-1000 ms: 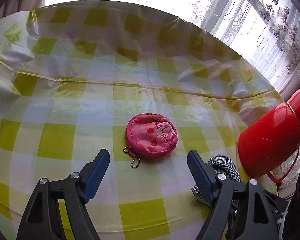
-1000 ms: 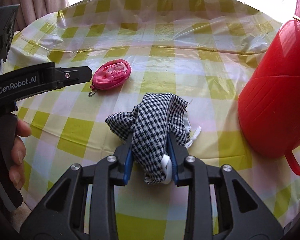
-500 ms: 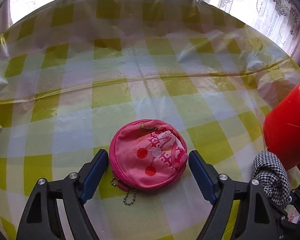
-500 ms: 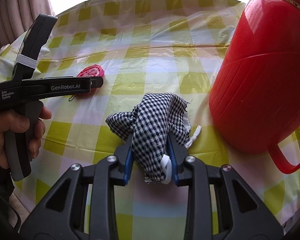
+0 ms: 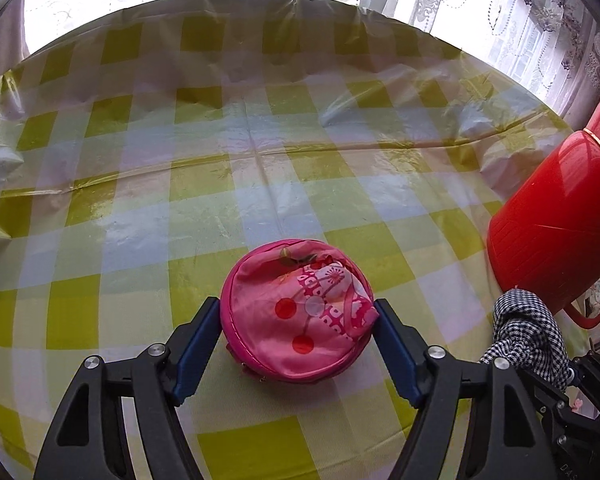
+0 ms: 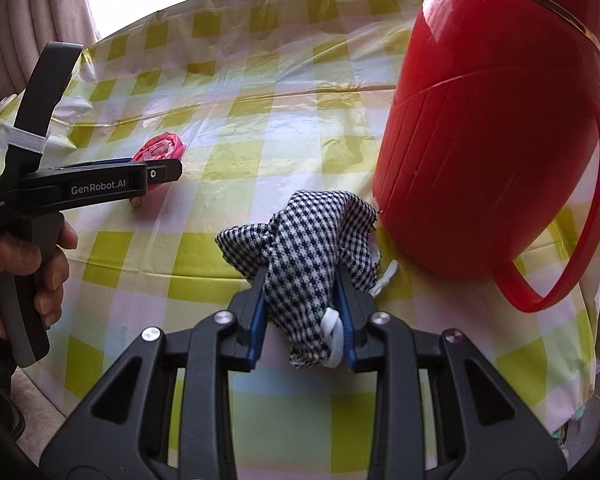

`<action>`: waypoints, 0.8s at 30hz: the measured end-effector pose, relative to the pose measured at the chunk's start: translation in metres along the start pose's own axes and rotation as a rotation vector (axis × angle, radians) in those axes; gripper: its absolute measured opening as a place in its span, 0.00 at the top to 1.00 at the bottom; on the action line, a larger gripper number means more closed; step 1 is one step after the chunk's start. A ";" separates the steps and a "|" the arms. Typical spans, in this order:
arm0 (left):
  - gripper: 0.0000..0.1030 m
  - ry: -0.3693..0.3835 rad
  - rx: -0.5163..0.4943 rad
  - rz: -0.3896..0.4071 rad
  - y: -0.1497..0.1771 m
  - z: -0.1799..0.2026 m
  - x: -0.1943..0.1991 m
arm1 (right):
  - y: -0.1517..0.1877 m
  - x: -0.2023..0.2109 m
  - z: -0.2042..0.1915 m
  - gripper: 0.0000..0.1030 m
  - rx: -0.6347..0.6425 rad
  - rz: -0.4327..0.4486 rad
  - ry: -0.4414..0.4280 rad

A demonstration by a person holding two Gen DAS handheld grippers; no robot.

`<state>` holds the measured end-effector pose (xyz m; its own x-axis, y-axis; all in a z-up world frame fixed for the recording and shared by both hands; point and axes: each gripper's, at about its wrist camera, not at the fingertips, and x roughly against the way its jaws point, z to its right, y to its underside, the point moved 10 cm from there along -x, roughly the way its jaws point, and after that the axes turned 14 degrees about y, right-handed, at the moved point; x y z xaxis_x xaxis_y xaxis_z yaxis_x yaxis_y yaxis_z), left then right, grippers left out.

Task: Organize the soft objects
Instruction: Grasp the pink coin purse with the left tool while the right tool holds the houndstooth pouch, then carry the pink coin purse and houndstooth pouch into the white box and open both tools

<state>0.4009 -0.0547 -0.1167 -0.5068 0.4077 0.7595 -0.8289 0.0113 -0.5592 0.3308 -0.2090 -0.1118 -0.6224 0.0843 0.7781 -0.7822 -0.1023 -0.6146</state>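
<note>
A round pink pouch [image 5: 296, 320] with red dots lies flat on the yellow-checked tablecloth [image 5: 260, 140]. My left gripper [image 5: 296, 304] straddles it with its jaws closing. The blue pads [image 5: 198, 344] stand right at the pouch's two sides and do not squeeze it. From the right wrist view, that gripper [image 6: 156, 172] reaches in from the left over the pouch [image 6: 160, 148], held by a person's hand [image 6: 16, 256]. My right gripper [image 6: 302, 276] is shut on a bunched black-and-white checked cloth [image 6: 304, 236] with a white cord, held just above the table. The cloth [image 5: 524, 328] also shows at the lower right of the left wrist view.
A large red plastic jug [image 6: 480, 140] with a handle stands close to the right of the checked cloth, near the table's right edge; it is seen too as the jug [image 5: 552, 220] in the left wrist view. Lace curtains and a bright window lie behind the round table.
My left gripper has moved forward onto the pink pouch, which now sits between narrower jaws. The right gripper has carried the checked cloth rightward, closer to the red jug.
</note>
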 end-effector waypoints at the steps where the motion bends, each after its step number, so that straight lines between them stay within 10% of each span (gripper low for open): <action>1: 0.27 0.004 0.000 0.002 0.003 0.004 0.003 | 0.002 0.002 0.001 0.67 -0.001 0.001 0.001; 24: 0.27 0.079 -0.028 0.025 0.087 0.101 0.068 | 0.063 0.057 0.029 0.67 -0.001 0.000 -0.022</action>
<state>0.2710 -0.1180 -0.0802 -0.5061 0.4786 0.7175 -0.8088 0.0256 -0.5876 0.2467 -0.2399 -0.1030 -0.6218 0.0623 0.7807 -0.7821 -0.1014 -0.6149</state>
